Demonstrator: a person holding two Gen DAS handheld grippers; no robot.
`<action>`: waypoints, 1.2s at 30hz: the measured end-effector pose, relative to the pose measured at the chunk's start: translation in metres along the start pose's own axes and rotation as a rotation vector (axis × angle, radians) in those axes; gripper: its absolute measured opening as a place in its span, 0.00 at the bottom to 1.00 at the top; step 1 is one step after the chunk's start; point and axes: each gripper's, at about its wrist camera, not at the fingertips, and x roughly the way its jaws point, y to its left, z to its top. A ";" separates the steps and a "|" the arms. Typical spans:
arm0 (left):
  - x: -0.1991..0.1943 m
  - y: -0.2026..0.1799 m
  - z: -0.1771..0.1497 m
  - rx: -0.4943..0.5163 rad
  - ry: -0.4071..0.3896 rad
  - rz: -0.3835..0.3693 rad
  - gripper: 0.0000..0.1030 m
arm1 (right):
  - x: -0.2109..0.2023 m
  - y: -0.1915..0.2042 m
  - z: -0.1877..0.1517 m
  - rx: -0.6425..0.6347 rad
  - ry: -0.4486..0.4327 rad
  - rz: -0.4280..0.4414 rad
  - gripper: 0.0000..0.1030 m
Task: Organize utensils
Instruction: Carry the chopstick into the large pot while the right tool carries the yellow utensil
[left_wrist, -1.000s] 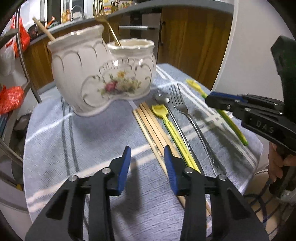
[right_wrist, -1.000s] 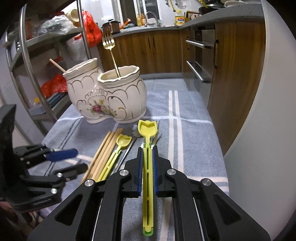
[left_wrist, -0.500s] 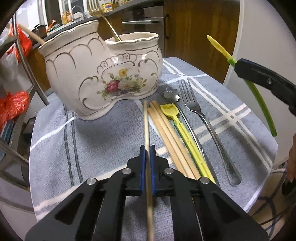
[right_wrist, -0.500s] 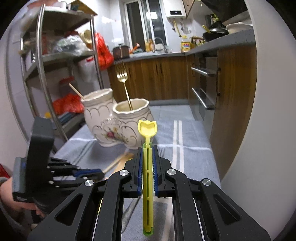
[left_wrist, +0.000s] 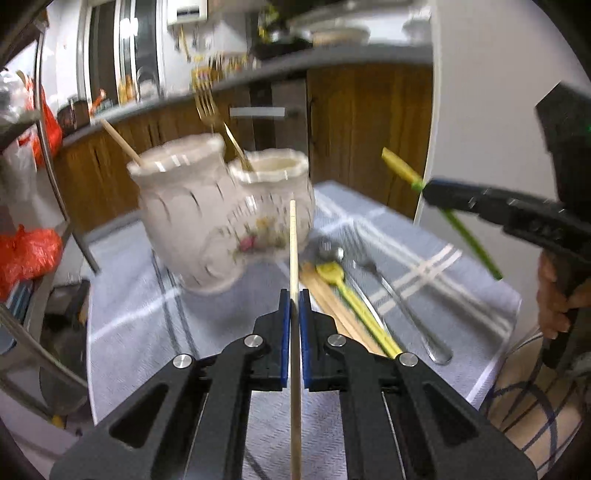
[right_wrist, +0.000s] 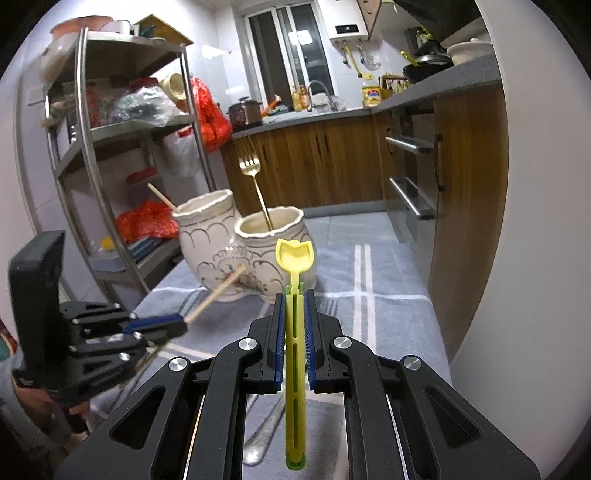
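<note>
The surface (left_wrist: 221, 369) carried a grey cloth with white stripes, in a kitchen with wooden cabinets (right_wrist: 325, 170), a dark countertop, a window and a metal shelf rack (right_wrist: 110, 147) hung with red bags. A cream double holder (right_wrist: 243, 251) with a flower print stood at the far end; a gold fork (right_wrist: 251, 166) rose from its right pot and a single chopstick from its left. On the cloth beside the holder lay loose chopsticks (left_wrist: 328, 302), a yellow spoon (left_wrist: 347, 291), a steel spoon (left_wrist: 332, 253) and a steel fork (left_wrist: 402, 310).

The left tongs (left_wrist: 294, 306) were clamped on a wooden chopstick (left_wrist: 293, 251), held clear of the cloth. A second earlier those tongs stood apart over the pile, empty. The right tongs (right_wrist: 294, 306) gripped a yellow-green spoon (right_wrist: 294, 254), as they had before, now raised higher, its bowl in front of the holder's right pot.
</note>
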 end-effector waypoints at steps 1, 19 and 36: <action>-0.008 0.002 0.001 0.008 -0.046 0.005 0.04 | -0.002 0.001 0.002 0.003 -0.019 0.007 0.10; -0.071 0.101 0.074 -0.082 -0.568 0.019 0.04 | 0.029 0.022 0.089 0.040 -0.219 0.082 0.10; 0.036 0.186 0.113 -0.342 -0.554 -0.219 0.04 | 0.109 0.000 0.108 0.192 -0.212 0.226 0.10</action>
